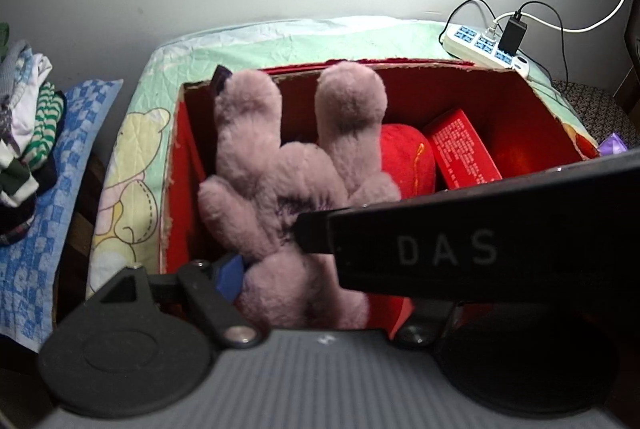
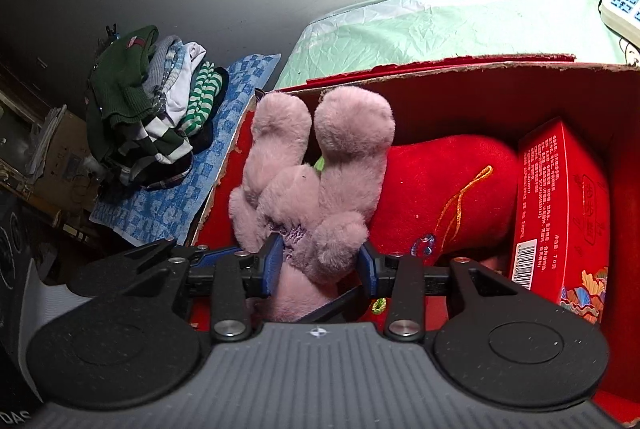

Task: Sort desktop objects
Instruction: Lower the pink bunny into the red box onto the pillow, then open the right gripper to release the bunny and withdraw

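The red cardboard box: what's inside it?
Inside the red cardboard box: a pink plush toy, a red plush cushion and a small red carton. The box floor beneath them is mostly covered.

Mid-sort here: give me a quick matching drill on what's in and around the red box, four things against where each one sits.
Things:
1. pink plush toy
2. red printed carton
3. power strip
4. folded clothes pile

Places:
A. on the blue checked towel, outside the box
B. between the right tool's fingers, in the red box
C. on the green sheet behind the box
D. in the box, beside the red plush cushion

Pairs: 1-B, 2-D, 3-C, 4-A
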Tool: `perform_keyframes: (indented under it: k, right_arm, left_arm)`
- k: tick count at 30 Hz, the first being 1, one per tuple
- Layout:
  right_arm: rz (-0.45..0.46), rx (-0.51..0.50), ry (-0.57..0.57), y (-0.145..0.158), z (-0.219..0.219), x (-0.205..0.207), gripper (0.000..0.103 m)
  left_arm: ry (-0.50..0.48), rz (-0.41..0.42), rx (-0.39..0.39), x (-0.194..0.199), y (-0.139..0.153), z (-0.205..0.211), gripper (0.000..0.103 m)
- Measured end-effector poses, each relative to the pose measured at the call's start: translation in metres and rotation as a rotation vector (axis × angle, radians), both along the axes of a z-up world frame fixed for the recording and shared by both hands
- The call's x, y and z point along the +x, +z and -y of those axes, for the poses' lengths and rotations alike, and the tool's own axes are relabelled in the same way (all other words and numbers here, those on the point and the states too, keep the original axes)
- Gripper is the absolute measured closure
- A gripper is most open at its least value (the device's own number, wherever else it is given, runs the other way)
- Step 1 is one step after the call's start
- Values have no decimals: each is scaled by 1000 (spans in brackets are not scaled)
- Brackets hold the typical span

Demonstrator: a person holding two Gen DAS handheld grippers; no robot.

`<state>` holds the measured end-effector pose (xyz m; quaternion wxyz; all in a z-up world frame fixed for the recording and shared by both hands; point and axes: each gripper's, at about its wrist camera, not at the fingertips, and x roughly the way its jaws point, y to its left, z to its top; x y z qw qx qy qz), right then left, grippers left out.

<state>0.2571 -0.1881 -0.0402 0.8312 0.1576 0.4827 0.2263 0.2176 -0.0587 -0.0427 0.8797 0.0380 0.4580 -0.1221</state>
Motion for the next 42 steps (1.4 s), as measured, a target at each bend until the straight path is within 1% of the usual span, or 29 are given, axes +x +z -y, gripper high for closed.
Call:
perform_keyframes:
  k: [2,5,7,8,10,14,16,18,20,22,25,27,30,36,38,42]
  right_arm:
    - [-6,5,0,-2,0,1,60]
    - [-10,23,-8,-1,4,1,59]
    - [9,12,0,2,4,-2,59]
    - [20,5,4,4,4,-4,59]
    - [27,-1,14,6,4,-5,58]
    - [24,19,3,4,8,-4,58]
    - [24,43,-14,6,13,-5,58]
    - [42,56,-25,11,17,-7,56]
    - [62,52,-34,17,20,-9,56]
    - [78,41,-44,20,21,-12,59]
    - [77,48,-43,20,22,-14,65]
    - [67,54,-46,18,22,-16,71]
    - [70,60,-52,20,21,-20,71]
    - [127,29,-82,35,26,-39,71]
    - [147,-6,-111,39,29,-48,70]
    - [178,-96,-182,43,35,-65,70]
  left_arm:
    - [8,2,7,1,-1,2,29]
    - [19,-6,-24,3,1,0,29]
    - [26,-10,-45,4,2,-1,28]
    - [29,-10,-42,4,1,0,28]
    - [27,-9,-35,4,0,3,23]
    - [19,-3,-10,2,-3,8,19]
    - [18,-5,-10,3,-2,8,19]
    - [24,-14,-21,4,-1,6,19]
    - [37,-26,-38,5,1,3,19]
    - [56,-32,-41,4,3,-1,19]
    - [71,-26,-15,1,8,-4,19]
    - [73,-19,-16,-2,14,-6,19]
    - [87,3,-14,-8,23,-9,16]
    - [110,33,10,-22,30,-12,15]
    - [108,43,9,-26,32,-14,14]
    - [131,34,1,-33,36,-14,14]
